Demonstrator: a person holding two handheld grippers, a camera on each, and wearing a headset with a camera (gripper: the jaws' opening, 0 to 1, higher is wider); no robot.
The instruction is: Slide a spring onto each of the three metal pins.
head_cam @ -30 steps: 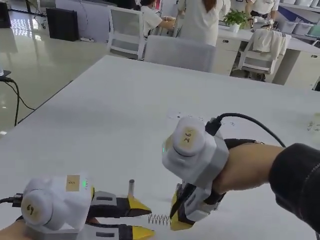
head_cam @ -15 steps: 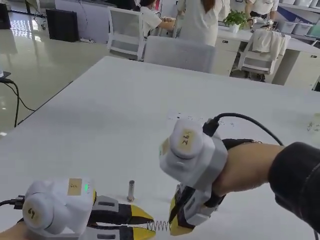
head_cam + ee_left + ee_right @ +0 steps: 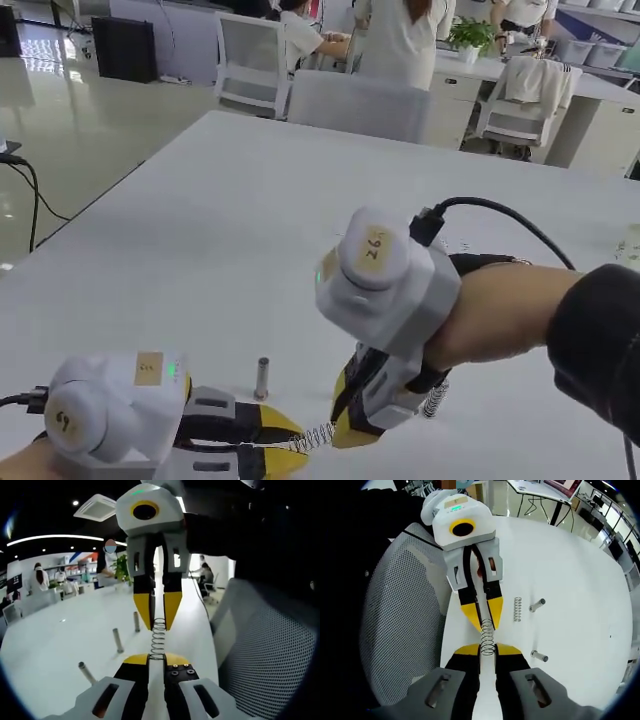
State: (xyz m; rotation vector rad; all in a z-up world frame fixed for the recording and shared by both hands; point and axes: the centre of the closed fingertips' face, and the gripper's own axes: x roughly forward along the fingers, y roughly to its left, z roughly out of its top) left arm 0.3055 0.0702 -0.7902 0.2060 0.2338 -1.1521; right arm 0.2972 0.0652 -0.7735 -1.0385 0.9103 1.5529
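Jaws of the left gripper [image 3: 288, 440] were pinched shut on one end of a spring [image 3: 312, 436], and those of the right gripper [image 3: 342, 432] on its other end, so that it was held straight between them, off the bench [image 3: 230, 230] and close to its near edge. The double grip was judged to be a handover, meant to leave one end free for threading. Three metal pins [image 3: 117, 640] were stood upright and bare, the nearest just beyond the left gripper. A second spring [image 3: 434, 398] was laid flat to the right, ready for later. The bench was white and matte; a grey chair [image 3: 360, 105] was set at its far edge, with a glossy floor [image 3: 70, 120] and people at desks beyond.
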